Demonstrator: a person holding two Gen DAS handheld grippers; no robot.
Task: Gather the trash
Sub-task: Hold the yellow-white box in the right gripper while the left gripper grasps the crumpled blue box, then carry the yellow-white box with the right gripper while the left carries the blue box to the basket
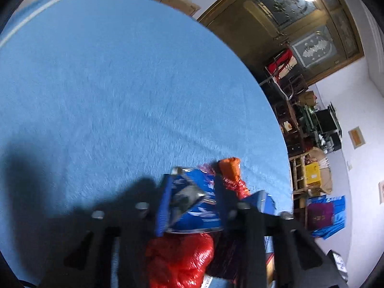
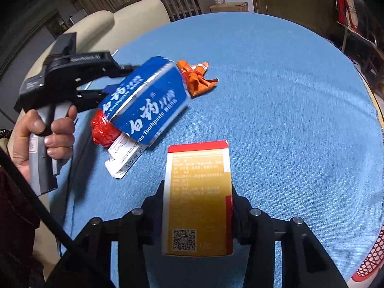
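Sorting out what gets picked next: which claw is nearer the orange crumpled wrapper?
Left. The left claw, clamped on the blue toothpaste box, sits just beside the orange wrapper; the right claw holds the yellow box farther away.

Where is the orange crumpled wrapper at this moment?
In the right wrist view the orange crumpled wrapper lies on the blue tablecloth, upper middle, just beyond the blue toothpaste box.

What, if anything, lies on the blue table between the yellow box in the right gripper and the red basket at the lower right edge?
Nothing visible does. The yellow box is clamped in the right gripper, and only bare blue table separates it from the red basket. The remaining trash lies on the opposite side.
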